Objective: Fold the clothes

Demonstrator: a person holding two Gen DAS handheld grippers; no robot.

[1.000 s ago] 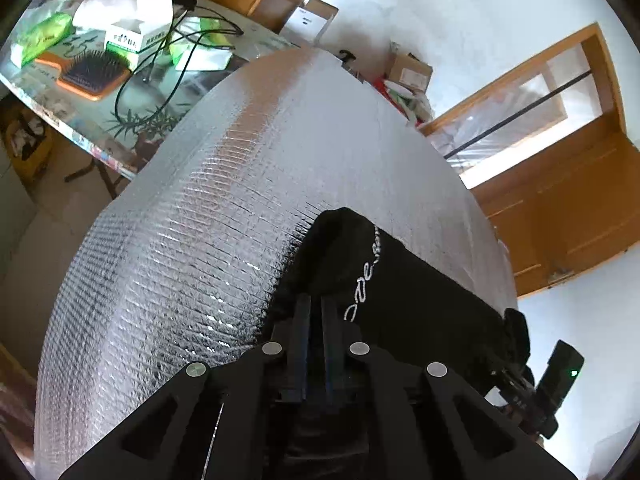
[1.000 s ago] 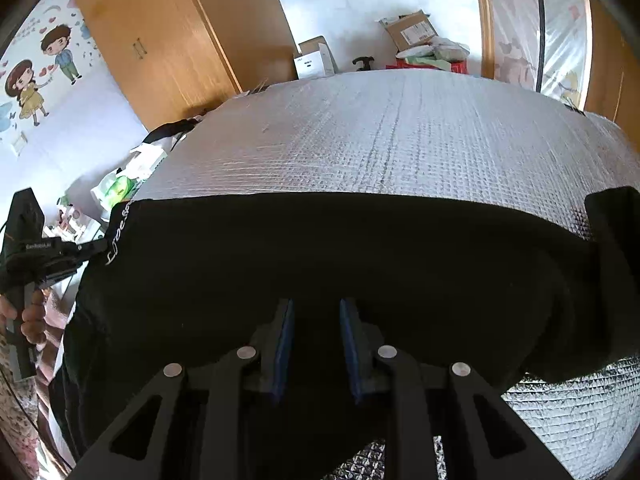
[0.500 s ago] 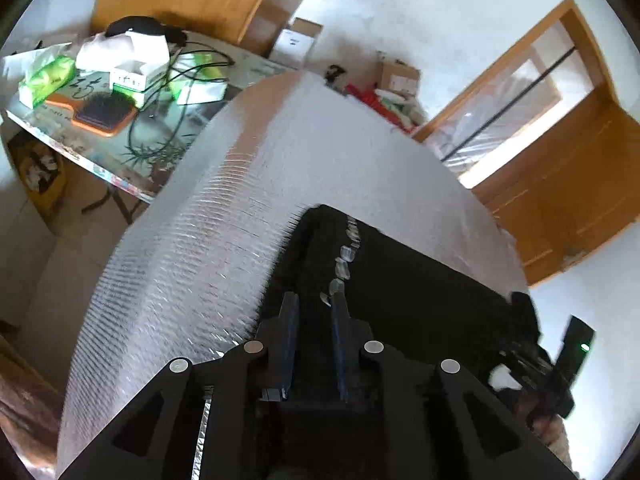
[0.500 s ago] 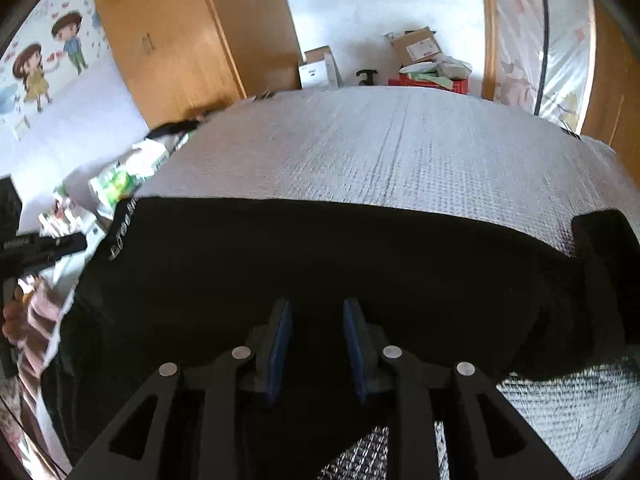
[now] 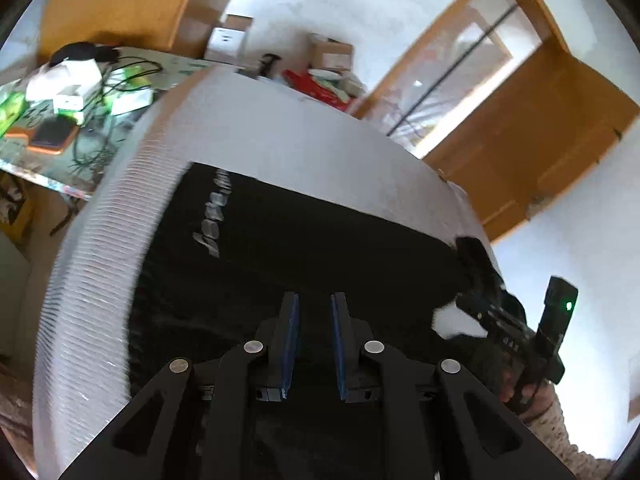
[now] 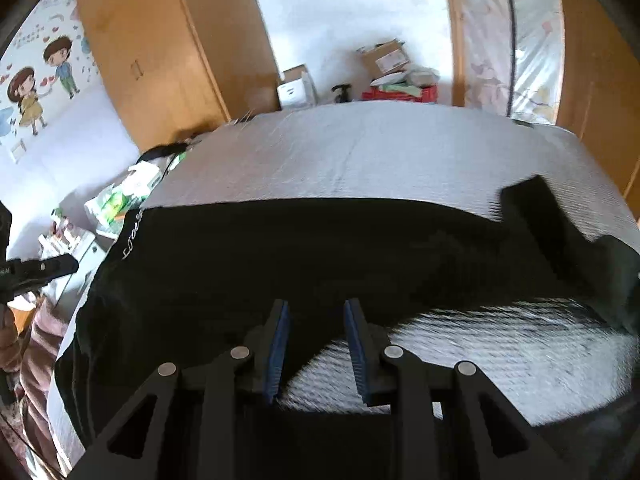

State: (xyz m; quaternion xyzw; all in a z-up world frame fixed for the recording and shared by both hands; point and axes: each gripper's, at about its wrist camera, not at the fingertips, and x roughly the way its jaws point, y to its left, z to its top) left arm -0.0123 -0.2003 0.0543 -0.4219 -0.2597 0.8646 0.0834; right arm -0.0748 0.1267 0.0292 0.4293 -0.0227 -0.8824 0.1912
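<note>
Black garment (image 6: 320, 256) lies limp and light mid-frame on the silver mat (image 6: 380, 152); left gripper (image 5: 314, 340) just opening, right gripper (image 6: 316, 344) part-open, both empty; regrip at lower hem corners.

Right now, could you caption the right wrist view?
Open right claw above a black garment spread on the silver mat.

Both wrist cameras look steeply down, close over one black garment (image 5: 304, 240) (image 6: 320, 248) on silver quilted matting (image 5: 280, 128) (image 6: 380, 152), doorway at two o'clock.
</note>
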